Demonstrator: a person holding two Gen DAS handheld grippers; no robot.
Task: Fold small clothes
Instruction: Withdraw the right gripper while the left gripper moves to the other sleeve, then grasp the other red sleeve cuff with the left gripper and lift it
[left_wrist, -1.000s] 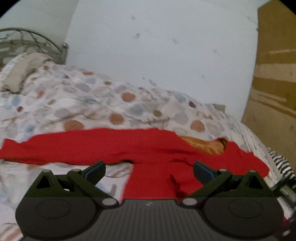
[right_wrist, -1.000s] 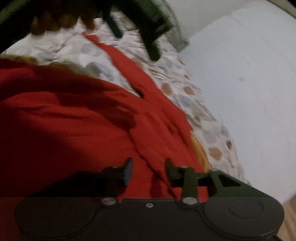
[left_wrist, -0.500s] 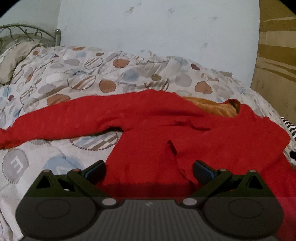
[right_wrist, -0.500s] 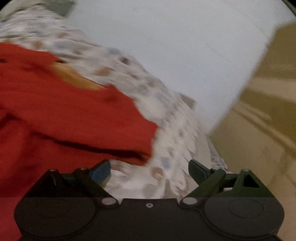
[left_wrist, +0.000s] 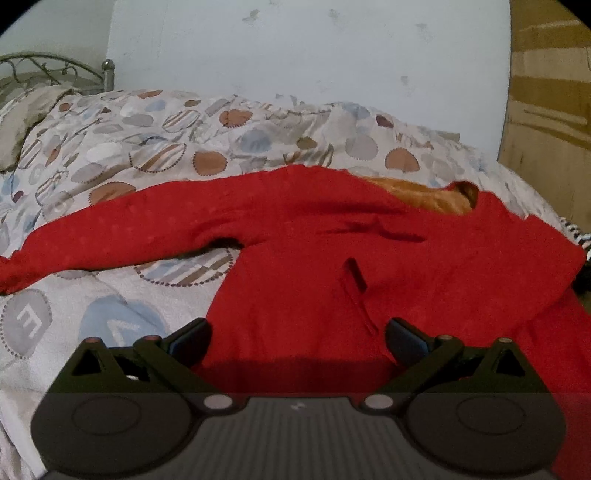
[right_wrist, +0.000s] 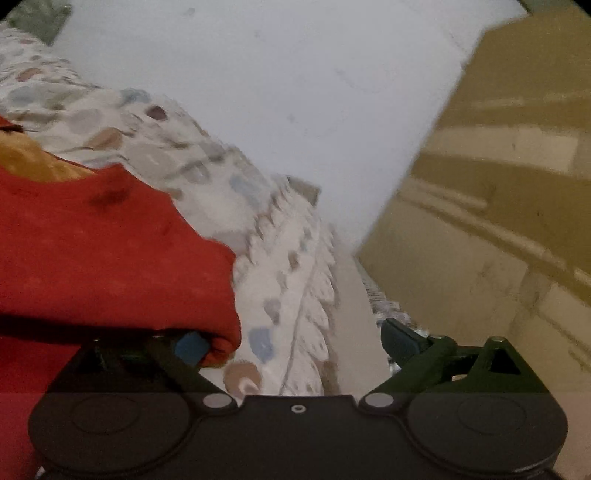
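A red long-sleeved top (left_wrist: 314, 258) lies spread on the patterned bedspread (left_wrist: 184, 147), its orange lining (left_wrist: 424, 195) showing at the neck. One sleeve (left_wrist: 129, 229) stretches out to the left. My left gripper (left_wrist: 297, 332) hovers open low over the body of the top, nothing between its fingers. In the right wrist view the red top (right_wrist: 110, 258) fills the left side, its folded right edge touching the blue pad of the left finger (right_wrist: 190, 349). My right gripper (right_wrist: 293, 339) is wide and still opening, with only bedspread (right_wrist: 288, 295) between its fingers.
A metal headboard (left_wrist: 55, 70) and a pillow (left_wrist: 22, 122) sit at the far left. A pale wall runs behind the bed. A wooden panel (right_wrist: 498, 221) stands close on the right, past the bed's edge. A striped cloth (left_wrist: 576, 232) peeks out at the right.
My right gripper swung from the middle of the red top to its right edge and opened wide. My left gripper sank lower and closer over the top, staying open.
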